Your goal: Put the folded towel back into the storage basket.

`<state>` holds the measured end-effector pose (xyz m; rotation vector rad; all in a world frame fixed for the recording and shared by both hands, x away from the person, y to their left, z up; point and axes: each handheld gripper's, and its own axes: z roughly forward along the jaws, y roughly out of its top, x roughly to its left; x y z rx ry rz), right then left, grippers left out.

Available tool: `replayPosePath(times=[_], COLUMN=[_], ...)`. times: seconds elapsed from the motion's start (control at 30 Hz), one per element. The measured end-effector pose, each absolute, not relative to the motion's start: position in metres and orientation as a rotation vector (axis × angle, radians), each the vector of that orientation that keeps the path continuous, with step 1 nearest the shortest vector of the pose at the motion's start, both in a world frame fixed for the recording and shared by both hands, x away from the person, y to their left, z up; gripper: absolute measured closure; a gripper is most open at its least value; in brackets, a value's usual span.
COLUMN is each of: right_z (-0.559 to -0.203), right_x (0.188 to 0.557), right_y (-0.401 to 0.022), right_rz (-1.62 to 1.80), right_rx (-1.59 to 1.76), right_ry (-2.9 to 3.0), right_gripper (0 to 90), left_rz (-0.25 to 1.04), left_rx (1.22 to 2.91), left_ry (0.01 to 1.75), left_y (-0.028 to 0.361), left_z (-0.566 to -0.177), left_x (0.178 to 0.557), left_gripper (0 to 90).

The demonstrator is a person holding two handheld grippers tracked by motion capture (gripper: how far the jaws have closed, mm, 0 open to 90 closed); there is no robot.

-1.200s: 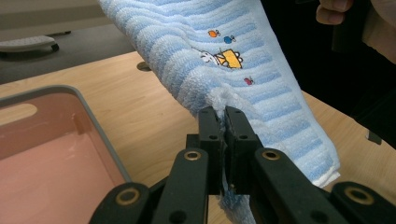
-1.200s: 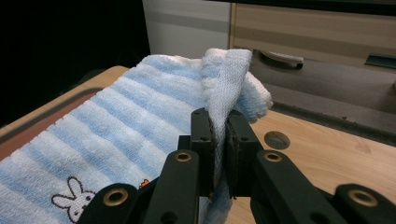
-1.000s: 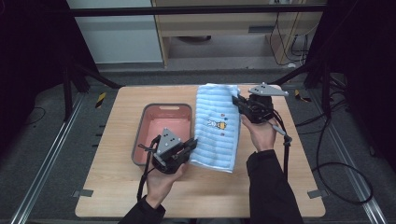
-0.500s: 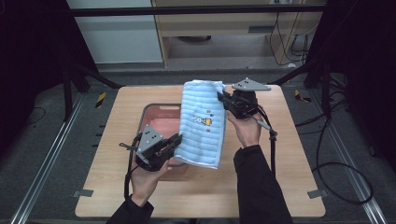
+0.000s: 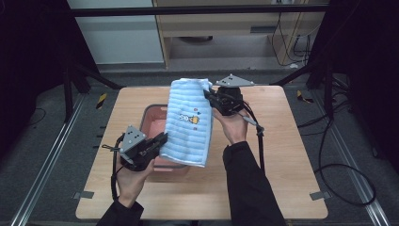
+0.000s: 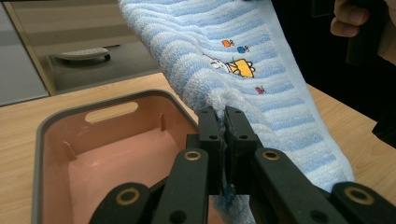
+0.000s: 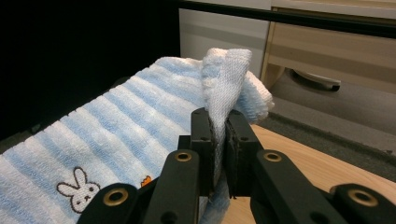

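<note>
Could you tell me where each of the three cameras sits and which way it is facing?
High view: above the person's side, looking forward and down on the table; both forearms, the left gripper and right gripper show.
Left gripper view: rides the left gripper, looking along its jaws at the striped towel and pink bin.
Right gripper view: rides the right gripper, looking along its jaws at the pinched towel corner.
All three share the towel.

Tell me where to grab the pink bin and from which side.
Take the pink bin by its far end wall at the slot handle, coming from above. The striped towel, held by both tools, hangs over its right side, so that rim is covered; the far end is bare.
</note>
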<state>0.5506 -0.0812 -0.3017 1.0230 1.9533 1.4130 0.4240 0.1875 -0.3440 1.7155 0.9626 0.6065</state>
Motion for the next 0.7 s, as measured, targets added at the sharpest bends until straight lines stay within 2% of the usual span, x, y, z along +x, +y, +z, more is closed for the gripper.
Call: replayPosePath(times=[0.7], right_z=[-0.313], right_x=[0.575], right_y=[-0.031], right_rz=[1.450], right_rx=[0.990], right_ry=[2.005], right_gripper=[83.7], left_rz=[0.645], left_rx=[1.672], left_ry=[1.056], left_y=[0.230], left_z=[-0.350], left_x=[0.433], left_gripper=[86.5])
